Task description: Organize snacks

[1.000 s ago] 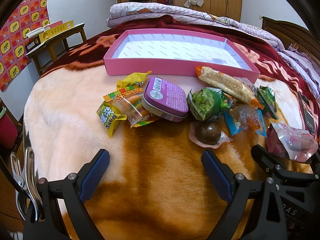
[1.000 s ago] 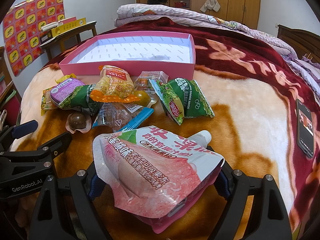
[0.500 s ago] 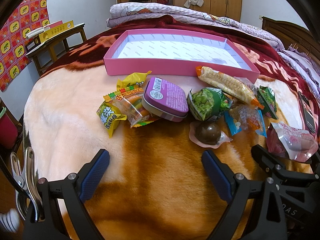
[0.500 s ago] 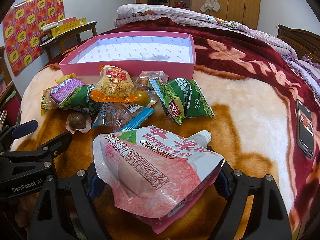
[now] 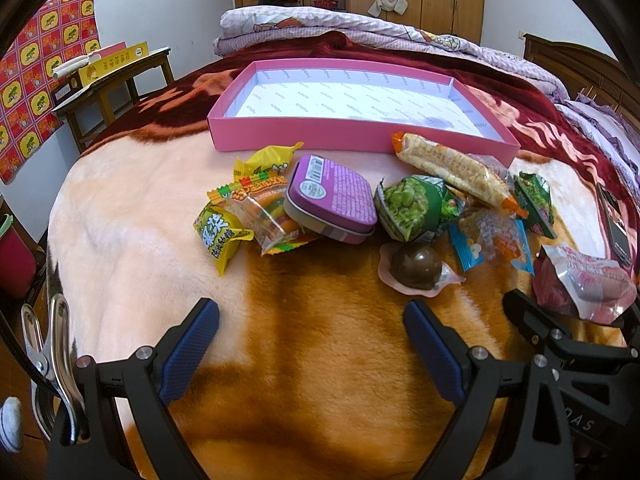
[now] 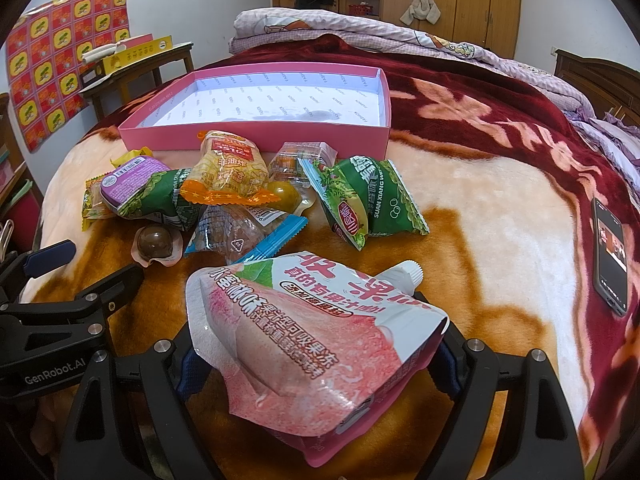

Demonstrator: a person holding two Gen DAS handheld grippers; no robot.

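Left wrist view: the left gripper (image 5: 312,336) sits at the bottom of the frame, its blue-padded jaws spread wide and holding nothing, above a plush blanket (image 5: 140,220). Mid-frame lies a pile of snacks, among them a purple tin (image 5: 334,200) and a chocolate ball (image 5: 416,266); behind it sits an empty pink box (image 5: 320,140). Right wrist view: the right gripper (image 6: 316,364) clamps a pink jelly pouch (image 6: 312,340) at lower centre. A phone (image 6: 610,256) lies at the right edge.

Glossy plastic pouch (image 6: 304,344); plush blanket (image 5: 132,216); seemingly metal tin (image 5: 334,200).
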